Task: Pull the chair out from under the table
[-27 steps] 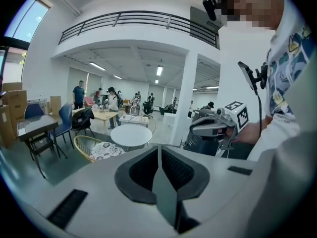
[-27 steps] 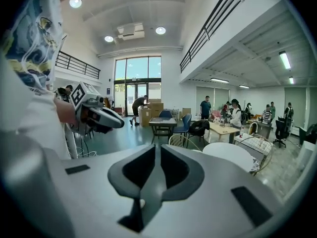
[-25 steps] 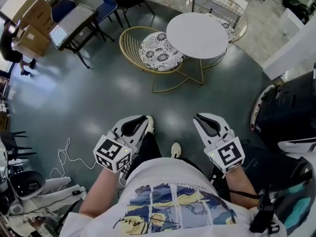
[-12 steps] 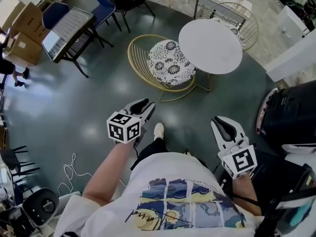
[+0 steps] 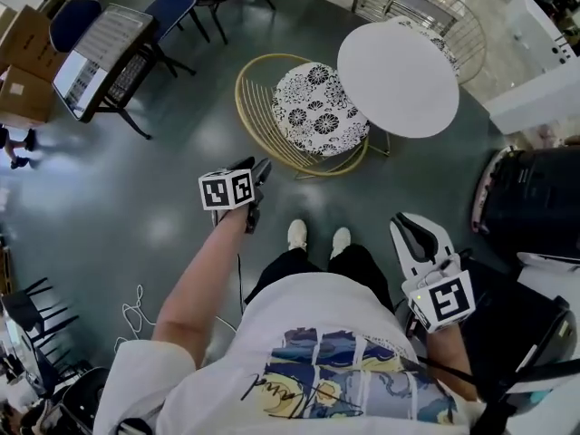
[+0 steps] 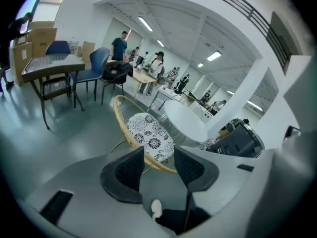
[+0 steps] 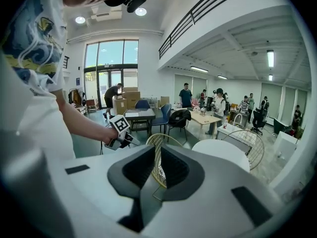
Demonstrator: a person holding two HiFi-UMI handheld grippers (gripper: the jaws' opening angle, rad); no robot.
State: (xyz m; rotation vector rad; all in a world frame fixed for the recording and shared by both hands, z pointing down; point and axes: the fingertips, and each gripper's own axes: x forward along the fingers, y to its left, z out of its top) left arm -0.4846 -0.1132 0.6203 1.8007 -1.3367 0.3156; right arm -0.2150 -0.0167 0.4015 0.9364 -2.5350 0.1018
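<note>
Chair (image 5: 319, 107) stands at your 12 o'clock, its seat tucked against the round white table (image 5: 399, 78) at its 2 o'clock. Your left gripper (image 5: 259, 169) hovers near the gold wire rim at the chair's 7 o'clock, its jaws just opened wide with nothing between them, while your right gripper (image 5: 410, 223) hangs at your 4 o'clock, its jaws narrow and empty. That thin wire may slip out if you bite it off-centre, and a pull from one side alone could swing the chair so its legs snag the table's base or run onto your shoes (image 5: 297, 234).
</note>
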